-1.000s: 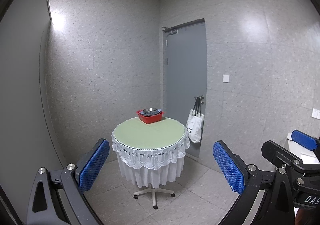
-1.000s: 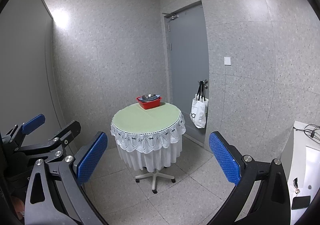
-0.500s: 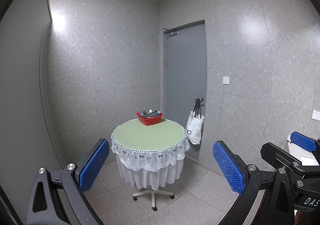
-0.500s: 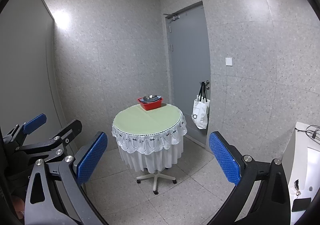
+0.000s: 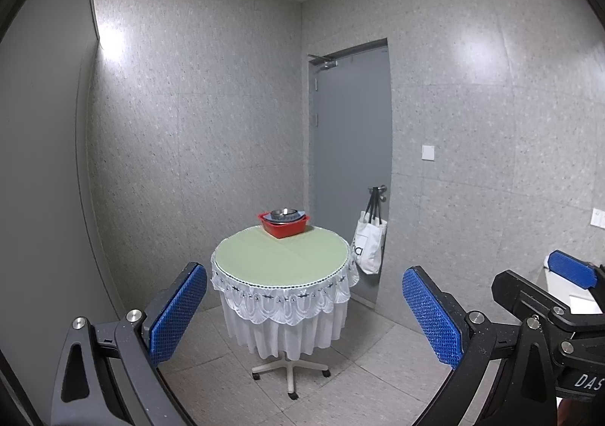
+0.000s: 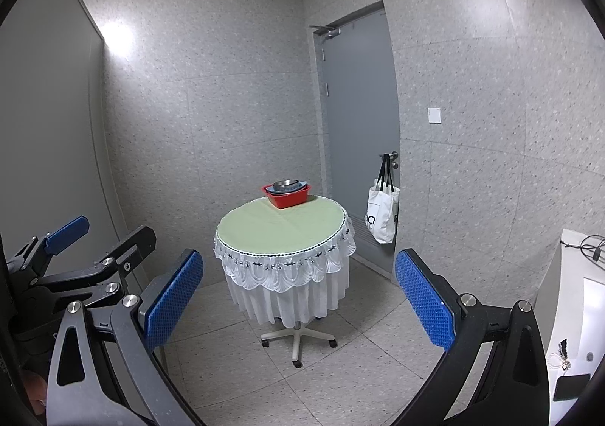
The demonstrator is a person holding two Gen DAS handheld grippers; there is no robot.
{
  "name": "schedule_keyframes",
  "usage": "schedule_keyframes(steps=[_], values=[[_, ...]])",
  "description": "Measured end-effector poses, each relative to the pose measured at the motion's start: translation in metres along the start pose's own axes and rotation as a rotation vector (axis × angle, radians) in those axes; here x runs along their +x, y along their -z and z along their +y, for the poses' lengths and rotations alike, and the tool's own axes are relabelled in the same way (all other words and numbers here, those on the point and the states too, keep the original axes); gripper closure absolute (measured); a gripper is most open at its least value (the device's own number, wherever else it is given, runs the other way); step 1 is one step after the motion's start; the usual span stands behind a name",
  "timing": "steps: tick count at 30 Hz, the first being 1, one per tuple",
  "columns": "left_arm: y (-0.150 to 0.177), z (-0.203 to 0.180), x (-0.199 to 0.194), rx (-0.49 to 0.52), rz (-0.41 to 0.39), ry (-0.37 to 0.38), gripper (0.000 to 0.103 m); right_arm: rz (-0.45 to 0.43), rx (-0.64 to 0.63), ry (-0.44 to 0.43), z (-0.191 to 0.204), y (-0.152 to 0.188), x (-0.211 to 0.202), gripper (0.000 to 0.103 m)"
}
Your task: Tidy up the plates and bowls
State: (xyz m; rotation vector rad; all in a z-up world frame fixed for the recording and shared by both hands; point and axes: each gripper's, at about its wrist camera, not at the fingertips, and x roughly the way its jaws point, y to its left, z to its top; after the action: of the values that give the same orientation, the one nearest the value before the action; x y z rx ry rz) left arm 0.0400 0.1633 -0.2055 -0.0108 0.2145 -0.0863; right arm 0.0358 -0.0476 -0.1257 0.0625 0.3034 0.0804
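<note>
A red basin (image 5: 284, 227) stands at the far edge of a round table (image 5: 280, 255) with a green top and white lace skirt. It holds stacked dishes, with a metal bowl (image 5: 283, 214) on top of a blue one. The basin also shows in the right wrist view (image 6: 286, 195), on the same table (image 6: 281, 227). My left gripper (image 5: 302, 308) is open and empty, well short of the table. My right gripper (image 6: 298, 293) is open and empty too, equally far back. Each gripper shows at the edge of the other's view.
A grey door (image 5: 349, 161) is behind the table on the right, with a white tote bag (image 5: 368, 242) hanging from its handle. A white cabinet (image 6: 567, 312) stands at the far right. The table rests on a wheeled base (image 5: 289, 373) on a tiled floor.
Both views have tilted slightly, so the table sits a little higher and nearer in frame. Both grippers stay open and empty.
</note>
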Motion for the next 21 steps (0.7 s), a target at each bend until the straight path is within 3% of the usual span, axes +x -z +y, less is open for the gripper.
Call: schedule_keyframes(steps=[21], values=[[0.003,0.0054,0.0028,0.003,-0.005,0.004,0.001,-0.002,0.003,0.003,0.0013,0.0035,0.0004,0.0]])
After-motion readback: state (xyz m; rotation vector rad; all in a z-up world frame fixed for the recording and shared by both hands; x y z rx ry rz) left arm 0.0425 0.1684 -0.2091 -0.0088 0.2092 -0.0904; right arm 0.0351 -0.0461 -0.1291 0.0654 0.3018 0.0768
